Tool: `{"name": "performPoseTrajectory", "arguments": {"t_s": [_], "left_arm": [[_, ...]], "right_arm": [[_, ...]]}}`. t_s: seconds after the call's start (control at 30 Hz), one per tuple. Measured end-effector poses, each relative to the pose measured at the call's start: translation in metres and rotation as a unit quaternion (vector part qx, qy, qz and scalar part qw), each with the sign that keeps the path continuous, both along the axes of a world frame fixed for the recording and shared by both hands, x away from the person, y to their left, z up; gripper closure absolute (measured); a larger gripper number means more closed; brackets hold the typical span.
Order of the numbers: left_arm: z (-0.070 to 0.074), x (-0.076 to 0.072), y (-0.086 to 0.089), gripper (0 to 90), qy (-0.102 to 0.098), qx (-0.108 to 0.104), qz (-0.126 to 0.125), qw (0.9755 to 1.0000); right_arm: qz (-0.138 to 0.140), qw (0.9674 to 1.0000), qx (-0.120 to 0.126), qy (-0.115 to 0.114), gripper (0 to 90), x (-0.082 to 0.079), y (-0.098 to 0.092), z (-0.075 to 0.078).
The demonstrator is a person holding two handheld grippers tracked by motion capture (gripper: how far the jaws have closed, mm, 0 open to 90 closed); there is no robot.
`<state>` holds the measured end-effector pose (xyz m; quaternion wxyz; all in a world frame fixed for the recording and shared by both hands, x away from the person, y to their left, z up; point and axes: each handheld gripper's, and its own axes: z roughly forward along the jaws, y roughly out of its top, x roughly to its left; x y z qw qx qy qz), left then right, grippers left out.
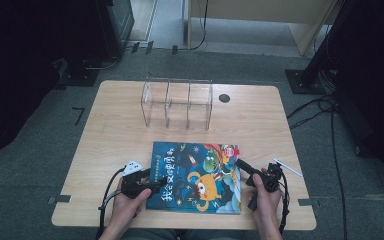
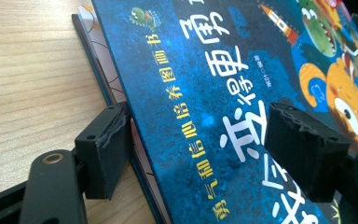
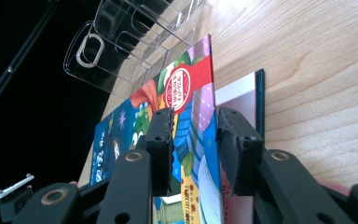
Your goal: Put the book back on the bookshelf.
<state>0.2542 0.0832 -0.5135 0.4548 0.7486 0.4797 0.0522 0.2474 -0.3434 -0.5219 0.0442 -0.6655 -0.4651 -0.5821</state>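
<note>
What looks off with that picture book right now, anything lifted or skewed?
The picture book isn't lying shut: its front cover is raised off the pages at the right edge, between the right tool's jaws. The left tool straddles the spine side.

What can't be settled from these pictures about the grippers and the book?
- Right gripper: its jaws hide whether the pads press the lifted cover of the book.
- Left gripper: whether its pads press the book is unclear.
- Organizer contents: too small in the high view, cut off in the right gripper view.
</note>
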Motion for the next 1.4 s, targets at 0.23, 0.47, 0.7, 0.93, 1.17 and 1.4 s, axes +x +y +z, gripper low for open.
{"name": "performPoseTrajectory", "arguments": {"t_s": [0.23,0.47,0.7,0.93,1.17,1.4], "left_arm": [[0.002,0.002,0.005,25.9,0.006,-0.031,0.002,0.9995],[0.0,0.01,0.015,32.3,0.022,-0.075,0.001,0.9969],[-0.001,0.012,0.018,32.4,0.027,-0.086,-0.004,0.9959],[-0.003,0.012,0.016,28.2,0.029,-0.073,0.0,0.9969],[0.001,0.011,0.022,29.7,0.01,-0.091,0.013,0.9957],[0.006,0.013,0.032,32.3,0.012,-0.123,0.021,0.9921]], "right_arm": [[0.0,0.9999,-0.016,-0.003,66.9,-0.001,0.002,0.001],[-0.004,0.9995,-0.03,-0.006,70.7,-0.002,0.005,0.003],[0.0,0.9994,-0.032,-0.016,73.8,-0.003,0.003,0.004],[0.005,0.9996,-0.012,-0.027,73.8,-0.004,-0.001,0.005],[0.008,0.9994,0.006,-0.034,73.4,-0.006,-0.002,0.006],[0.011,0.9994,0.004,-0.032,73.2,-0.005,0.0,0.005]]}}
